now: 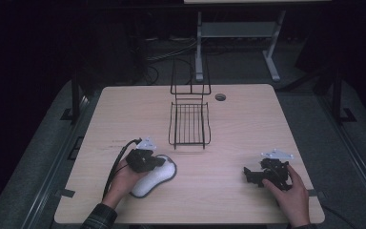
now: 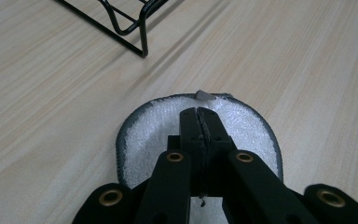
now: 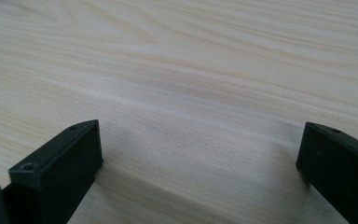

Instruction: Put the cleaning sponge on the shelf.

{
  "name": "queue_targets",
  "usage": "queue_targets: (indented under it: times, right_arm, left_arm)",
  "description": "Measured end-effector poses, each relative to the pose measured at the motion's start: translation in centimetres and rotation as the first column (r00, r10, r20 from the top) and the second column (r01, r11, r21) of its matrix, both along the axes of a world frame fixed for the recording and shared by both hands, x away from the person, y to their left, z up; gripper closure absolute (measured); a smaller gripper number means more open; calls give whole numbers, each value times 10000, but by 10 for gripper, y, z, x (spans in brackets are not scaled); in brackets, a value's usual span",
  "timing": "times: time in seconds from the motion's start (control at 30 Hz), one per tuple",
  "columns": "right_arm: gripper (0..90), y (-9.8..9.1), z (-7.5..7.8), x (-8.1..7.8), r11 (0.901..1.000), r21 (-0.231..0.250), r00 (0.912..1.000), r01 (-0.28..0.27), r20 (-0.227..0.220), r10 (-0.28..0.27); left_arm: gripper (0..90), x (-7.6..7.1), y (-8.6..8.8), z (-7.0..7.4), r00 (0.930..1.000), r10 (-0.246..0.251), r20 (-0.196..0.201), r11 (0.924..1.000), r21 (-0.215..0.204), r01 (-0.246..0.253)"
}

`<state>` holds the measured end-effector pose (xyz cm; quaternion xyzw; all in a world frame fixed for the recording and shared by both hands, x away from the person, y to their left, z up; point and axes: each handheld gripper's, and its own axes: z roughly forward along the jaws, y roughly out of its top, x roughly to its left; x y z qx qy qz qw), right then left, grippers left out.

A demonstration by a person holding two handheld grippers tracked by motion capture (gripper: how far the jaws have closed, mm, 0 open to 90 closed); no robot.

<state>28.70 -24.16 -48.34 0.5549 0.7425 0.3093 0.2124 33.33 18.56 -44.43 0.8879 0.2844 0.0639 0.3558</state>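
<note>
A white fleecy slipper-like pad [image 1: 155, 180] with a grey rim lies on the wooden table [image 1: 238, 124] at the front left. My left gripper [image 1: 159, 161] lies over its far end, held by a hand in a plaid sleeve. In the left gripper view the jaws of the left gripper [image 2: 199, 114] are pressed together above the pad [image 2: 144, 135]; whether they pinch any fabric I cannot tell. A small grey tab [image 2: 205, 95] sticks up at the pad's far edge. My right gripper [image 1: 249, 175] rests at the front right, and in its own view the right gripper [image 3: 200, 154] stands open over bare wood.
A black wire rack [image 1: 189, 125] stands at the table's middle, a taller wire frame behind it; its corner [image 2: 121, 18] lies just beyond the pad. A round cable hole [image 1: 220, 97] is at the back. A desk frame stands on the floor behind.
</note>
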Motion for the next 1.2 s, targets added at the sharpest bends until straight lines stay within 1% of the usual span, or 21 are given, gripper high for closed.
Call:
queue_targets:
  times: [0.07,0.1,0.13,0.17,0.2,0.23,0.33,0.37,0.4,0.43,0.47,0.5,0.57,0.7,0.73,0.8,0.87,0.93,1.07,1.17,1.2]
  right_arm:
    - [0,0,0,0,10000,-10,10000,-7,13,7]
    - [0,0,0,0,10000,0,10000,3,-3,-3]
    - [0,0,0,0,10000,3,10000,3,-2,-3]
    - [0,0,0,0,10000,0,10000,-1,-1,1]
    - [0,0,0,0,10000,0,10000,-1,-1,1]
    - [0,0,0,0,10000,1,10000,0,-2,0]
    - [0,0,0,0,10000,-2,10000,-1,-3,1]
    - [0,0,0,0,10000,-3,10000,-4,-3,4]
    - [0,0,0,0,10000,-3,10000,-4,-3,4]
    - [0,0,0,0,10000,-1,10000,-5,-5,5]
    - [0,0,0,0,10000,-3,10000,-5,-2,5]
    - [0,0,0,0,10000,-3,10000,-5,-2,5]
    - [0,0,0,0,10000,5,10000,2,-9,-2]
    - [0,0,0,0,10000,-6,10000,-9,-4,9]
    - [0,0,0,0,10000,-6,10000,-9,-4,9]
    - [0,0,0,0,10000,-6,10000,-12,-2,12]
    - [0,0,0,0,10000,-4,10000,-9,-3,9]
    - [0,0,0,0,10000,0,10000,-5,-6,5]
    - [0,0,0,0,10000,-4,10000,-5,-3,5]
    - [0,0,0,0,10000,-8,10000,-10,0,10]
    - [0,0,0,0,10000,-5,10000,-11,-2,11]
  left_arm:
    - [852,-2,1,3,10000,-16,52,10000,-16,17]
    - [797,-3,1,4,10000,31,74,10000,-93,-31]
    - [768,-4,2,6,10000,9,91,9999,-136,-8]
    - [737,-7,5,8,9999,51,153,9996,-272,-47]
    - [707,-7,5,8,9999,51,153,9996,-272,-47]
    - [707,-9,6,10,9999,58,122,9995,-312,-54]
    - [610,-13,14,11,9996,269,61,9983,-509,-265]
    - [534,-15,19,12,9992,400,-40,9976,-572,-402]
    - [500,-15,19,12,9992,400,-40,9976,-572,-402]
    - [469,-18,25,13,9987,507,3,9964,-677,-506]
    - [436,-18,25,13,9987,507,3,9964,-677,-506]
    - [436,-19,27,13,9986,529,-31,9960,-718,-530]
    - [392,-22,31,13,9978,659,45,9952,-724,-654]
    - [259,-29,37,12,9968,798,58,9935,-817,-791]
    - [259,-30,38,11,9968,801,51,9935,-811,-795]
    - [206,-31,39,9,9966,828,56,9944,-671,-822]
    - [176,-31,39,6,9959,901,47,9934,-712,-895]
    - [146,-29,39,4,9957,908,157,9947,-507,-899]
    - [136,-28,40,0,9957,922,106,9946,-486,-916]
    - [135,-26,39,-4,9959,898,113,9956,-279,-895]
    - [132,-26,39,-5,9961,881,60,9958,-247,-880]
